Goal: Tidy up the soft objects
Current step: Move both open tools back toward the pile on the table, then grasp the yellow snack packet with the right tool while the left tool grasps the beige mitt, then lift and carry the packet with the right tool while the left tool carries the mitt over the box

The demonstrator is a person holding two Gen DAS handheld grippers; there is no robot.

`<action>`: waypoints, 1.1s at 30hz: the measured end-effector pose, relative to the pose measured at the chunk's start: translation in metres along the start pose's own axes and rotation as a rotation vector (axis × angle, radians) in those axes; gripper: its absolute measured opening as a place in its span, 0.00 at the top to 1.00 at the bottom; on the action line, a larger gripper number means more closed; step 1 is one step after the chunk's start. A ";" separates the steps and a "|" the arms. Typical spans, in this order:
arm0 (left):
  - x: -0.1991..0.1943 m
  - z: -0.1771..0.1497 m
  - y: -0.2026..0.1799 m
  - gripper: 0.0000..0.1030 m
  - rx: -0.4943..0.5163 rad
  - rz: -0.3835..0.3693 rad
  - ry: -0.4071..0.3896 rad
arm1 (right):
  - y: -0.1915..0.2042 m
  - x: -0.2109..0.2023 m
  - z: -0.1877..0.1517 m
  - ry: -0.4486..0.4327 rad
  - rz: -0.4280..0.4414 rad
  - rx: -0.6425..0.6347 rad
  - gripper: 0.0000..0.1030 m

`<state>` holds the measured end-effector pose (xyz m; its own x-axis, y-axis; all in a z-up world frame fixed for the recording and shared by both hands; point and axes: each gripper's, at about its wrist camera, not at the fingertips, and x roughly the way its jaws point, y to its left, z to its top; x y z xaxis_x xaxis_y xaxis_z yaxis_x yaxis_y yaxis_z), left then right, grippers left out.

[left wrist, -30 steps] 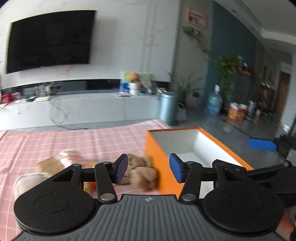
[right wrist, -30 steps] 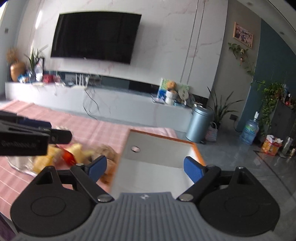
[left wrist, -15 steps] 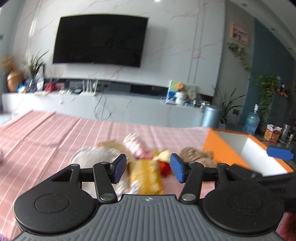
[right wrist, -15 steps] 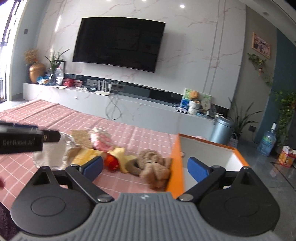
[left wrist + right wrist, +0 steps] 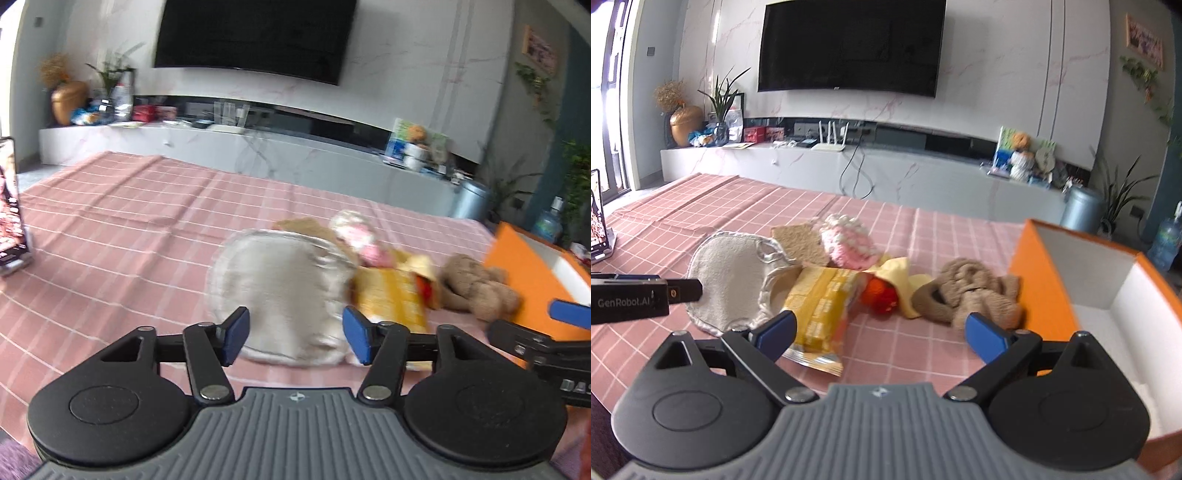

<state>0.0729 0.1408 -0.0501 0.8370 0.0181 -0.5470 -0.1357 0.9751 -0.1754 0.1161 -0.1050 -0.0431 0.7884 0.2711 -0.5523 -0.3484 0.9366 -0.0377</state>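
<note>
A pile of soft things lies on the pink checked cloth: a round white pad, a tan square, a pink-white knitted piece, a yellow packet, a yellow cloth with a red ball and a brown plush toy. An orange box with a white inside stands at the right. My left gripper is open in front of the white pad. My right gripper is open, wide, before the packet and the plush toy.
A phone on a stand is at the cloth's left edge. Behind the table are a white TV bench, a wall TV, a grey bin and plants. The orange box also shows in the left wrist view.
Both grippers have swung left, away from the orange box toward the pile. The left gripper now faces the white pad instead of the plush toy. Both stay open.
</note>
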 end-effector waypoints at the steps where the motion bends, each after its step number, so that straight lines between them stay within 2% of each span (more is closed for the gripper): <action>1: 0.002 0.001 0.005 0.24 -0.005 0.022 -0.006 | 0.002 0.006 0.001 0.011 0.010 0.005 0.07; 3: 0.009 0.007 0.018 0.19 -0.008 0.066 -0.019 | 0.009 0.020 0.004 0.036 0.028 0.014 0.06; 7: 0.028 0.018 0.036 0.17 -0.023 0.111 -0.007 | 0.022 0.049 0.012 0.090 0.056 0.033 0.06; 15: 0.056 0.021 0.049 0.18 -0.089 0.094 0.000 | 0.036 0.098 0.017 0.180 0.078 0.047 0.06; 18: 0.065 0.021 0.051 0.23 -0.108 0.074 0.024 | 0.036 0.107 0.017 0.212 0.081 0.052 0.17; 21: 0.069 0.021 0.053 0.37 -0.136 0.057 0.031 | 0.033 0.110 0.014 0.243 0.116 0.071 0.35; 22: 0.069 0.021 0.053 0.41 -0.142 0.050 0.030 | 0.033 0.110 0.013 0.249 0.128 0.076 0.44; 23: 0.068 0.021 0.051 0.44 -0.144 0.042 0.029 | 0.033 0.109 0.012 0.252 0.129 0.074 0.46; 24: 0.066 0.021 0.047 0.52 -0.139 0.051 0.027 | 0.034 0.107 0.011 0.249 0.128 0.070 0.47; 27: 0.059 0.021 0.041 0.83 -0.122 0.068 0.020 | 0.032 0.101 0.009 0.247 0.125 0.066 0.53; 29: 0.052 0.020 0.040 0.84 -0.131 0.081 0.026 | 0.029 0.096 0.007 0.246 0.124 0.064 0.55; 33: 0.038 0.016 0.042 0.88 -0.185 0.059 0.061 | 0.019 0.081 -0.001 0.255 0.126 0.069 0.56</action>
<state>0.1074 0.1855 -0.0653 0.7917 0.0548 -0.6084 -0.2829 0.9156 -0.2857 0.1730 -0.0655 -0.0892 0.5848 0.3297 -0.7412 -0.3933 0.9143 0.0964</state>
